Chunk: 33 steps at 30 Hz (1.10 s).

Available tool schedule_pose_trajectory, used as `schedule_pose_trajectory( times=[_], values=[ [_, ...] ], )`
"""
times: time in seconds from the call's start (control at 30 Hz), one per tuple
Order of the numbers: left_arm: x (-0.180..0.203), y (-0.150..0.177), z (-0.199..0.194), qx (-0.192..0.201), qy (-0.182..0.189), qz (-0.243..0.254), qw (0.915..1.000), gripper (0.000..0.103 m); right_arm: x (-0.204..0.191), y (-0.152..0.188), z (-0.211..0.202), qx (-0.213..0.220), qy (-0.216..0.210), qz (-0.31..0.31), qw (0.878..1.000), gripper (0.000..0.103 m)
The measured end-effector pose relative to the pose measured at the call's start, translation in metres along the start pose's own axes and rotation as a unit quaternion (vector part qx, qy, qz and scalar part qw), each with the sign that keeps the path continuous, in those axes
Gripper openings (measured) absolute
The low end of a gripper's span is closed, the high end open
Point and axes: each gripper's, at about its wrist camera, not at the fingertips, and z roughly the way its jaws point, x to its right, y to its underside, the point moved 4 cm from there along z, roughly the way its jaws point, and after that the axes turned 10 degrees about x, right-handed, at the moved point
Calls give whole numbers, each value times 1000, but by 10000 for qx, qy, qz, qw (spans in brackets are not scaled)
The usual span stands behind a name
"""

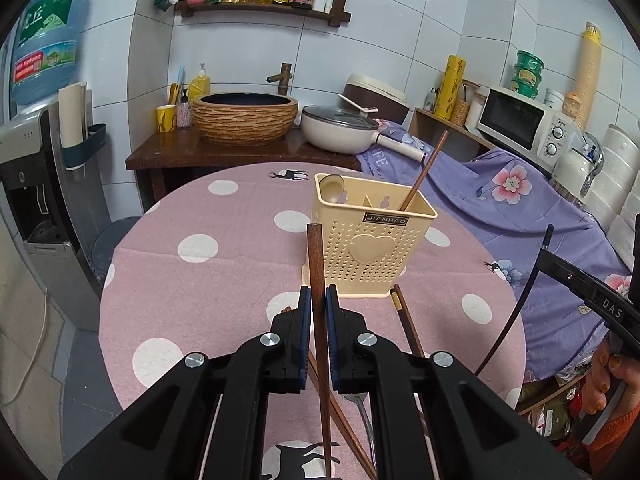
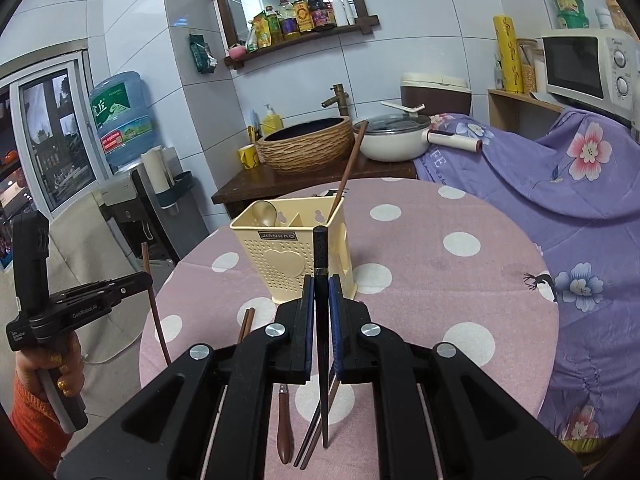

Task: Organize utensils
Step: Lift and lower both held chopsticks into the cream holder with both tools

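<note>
A cream perforated utensil holder (image 1: 370, 240) (image 2: 292, 252) stands on the round pink polka-dot table (image 1: 200, 280) (image 2: 440, 280). Inside it are a metal spoon (image 1: 334, 188) (image 2: 264, 212) and one brown chopstick (image 1: 424, 172) (image 2: 348, 168) leaning right. My left gripper (image 1: 319, 300) is shut on a brown wooden chopstick (image 1: 316, 256), held upright above the table in front of the holder. My right gripper (image 2: 320, 292) is shut on a black chopstick (image 2: 321, 248), also upright near the holder. Loose chopsticks (image 1: 408, 328) (image 2: 246, 324) and a spoon (image 2: 283, 428) lie on the table below.
A wooden counter behind the table carries a woven basin (image 1: 245, 118) and a white lidded pan (image 1: 344, 128). A purple floral cloth (image 1: 520, 220) covers furniture at the right, with a microwave (image 1: 524, 120). A water dispenser (image 1: 36, 160) stands at the left.
</note>
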Motion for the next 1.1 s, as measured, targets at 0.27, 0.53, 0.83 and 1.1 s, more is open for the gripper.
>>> schedule_pose_trajectory(
  times=[0.27,0.53,0.83,1.1],
  values=[
    [0,-11,-3,133,-36,15,9999,7,-7,-10,-1,54,-69,-105,9999,8],
    [-1,-27,-8,308,-71,52,9995,7,-16,-24,-1,81,-189,-120,9997,8],
    [3,-60,-11,544,-31,137,9984,7,-35,-59,2,255,-398,-338,9983,8],
    [18,-116,-18,893,148,231,9956,7,-53,-121,10,534,-552,-473,9959,8]
  ],
)
